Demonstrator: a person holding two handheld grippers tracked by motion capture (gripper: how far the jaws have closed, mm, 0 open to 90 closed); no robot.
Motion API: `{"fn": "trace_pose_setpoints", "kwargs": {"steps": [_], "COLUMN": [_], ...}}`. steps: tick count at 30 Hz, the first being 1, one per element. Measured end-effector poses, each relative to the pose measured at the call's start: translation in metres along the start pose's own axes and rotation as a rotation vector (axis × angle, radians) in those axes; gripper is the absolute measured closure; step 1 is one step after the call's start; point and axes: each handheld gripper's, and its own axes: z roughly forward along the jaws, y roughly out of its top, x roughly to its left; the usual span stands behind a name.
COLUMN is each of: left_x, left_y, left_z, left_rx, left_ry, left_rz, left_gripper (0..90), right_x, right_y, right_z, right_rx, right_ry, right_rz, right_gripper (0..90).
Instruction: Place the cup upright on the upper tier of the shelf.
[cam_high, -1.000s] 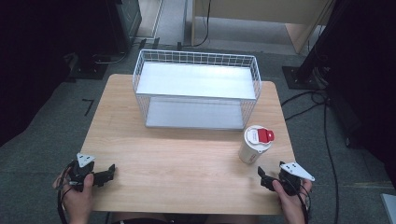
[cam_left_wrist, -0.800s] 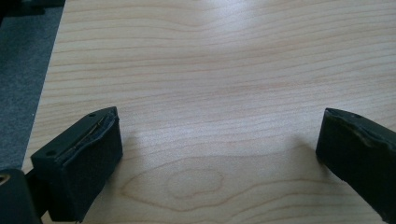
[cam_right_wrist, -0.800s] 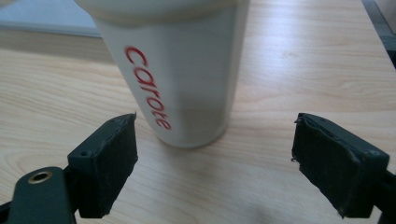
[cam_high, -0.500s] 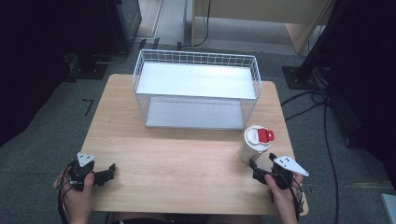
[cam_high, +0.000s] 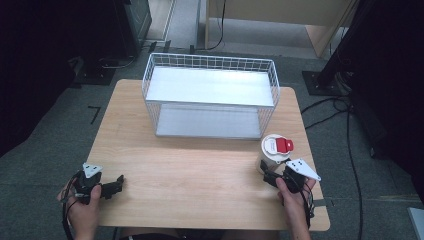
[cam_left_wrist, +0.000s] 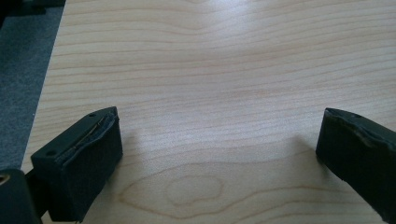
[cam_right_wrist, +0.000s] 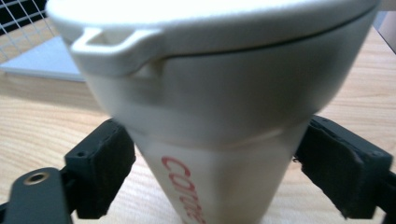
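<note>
Wooden table (cam_high: 200, 165): right tongs (cam_high: 270, 176) have advanced, reopening astride the cup (cam_high: 272, 150), left tongs (cam_high: 116, 184) apart

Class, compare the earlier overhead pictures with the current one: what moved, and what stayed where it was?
The right hand-held gripper moved in from the table's right edge to the white cup; its jaws have just been opening and now stand either side of the cup, not visibly pressing. The left hand-held gripper, cup and wire basket stayed put.

a light wooden table (cam_high: 200, 175) stands on grey carpet (cam_high: 45, 145); dark stands and cables surround it.
</note>
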Motion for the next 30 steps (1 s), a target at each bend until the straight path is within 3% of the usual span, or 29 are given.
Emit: {"fn": "trace_pose_setpoints", "kwargs": {"steps": [4,14,30], "left_x": [0.0,0.0,0.0], "left_y": [0.0,0.0,0.0], "left_z": [0.0,0.0,0.0], "left_rx": [0.0,0.0,0.0], "left_ry": [0.0,0.0,0.0], "left_rz": [0.001,0.001,0.0], "left_gripper": [0.8,0.8,0.8], "right_x": [-0.003,-0.001,0.0], "right_y": [0.002,0.005,0.002], "right_z": [0.002,0.012,0.016], "right_rx": [-0.04,-0.095,-0.122], "right_ry": [0.036,0.029,0.022], "right_rz": [0.031,0.01,-0.002], "right_gripper": [8.6,4.5,5.0]}}
